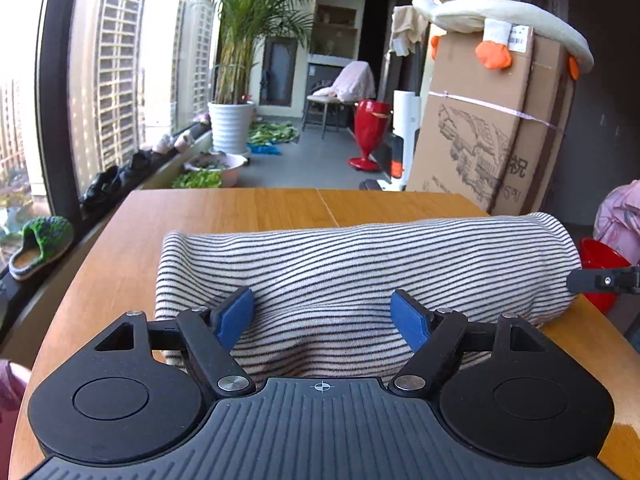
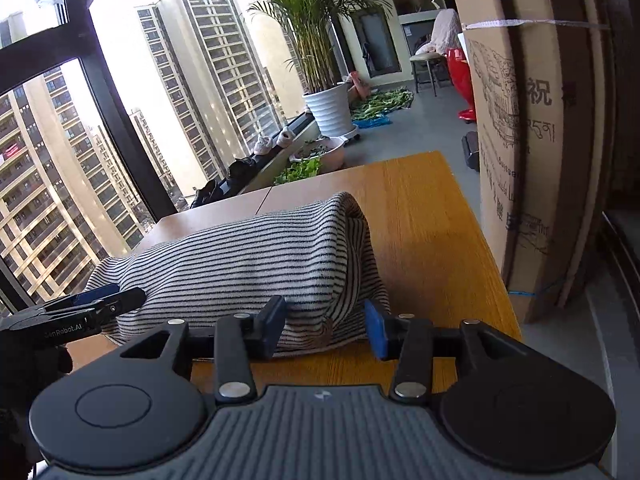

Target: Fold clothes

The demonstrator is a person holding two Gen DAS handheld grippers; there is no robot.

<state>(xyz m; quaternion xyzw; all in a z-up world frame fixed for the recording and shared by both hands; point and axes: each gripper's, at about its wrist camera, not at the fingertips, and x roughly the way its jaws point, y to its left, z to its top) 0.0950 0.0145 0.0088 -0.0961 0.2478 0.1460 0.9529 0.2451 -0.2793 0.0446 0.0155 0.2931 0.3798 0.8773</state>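
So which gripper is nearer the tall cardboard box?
Right. The right gripper is at the striped garment's end beside the cardboard box; the left gripper is farther along, toward the window.

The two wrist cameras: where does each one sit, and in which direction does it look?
Left wrist: on the left gripper, looking along its open blue fingers over the striped garment toward the balcony; the right gripper's tip shows at the right edge.
Right wrist: on the right gripper, at the garment's right end, facing the window; the left gripper shows at left.
Shared: garment, wooden table, potted palm, cardboard box.
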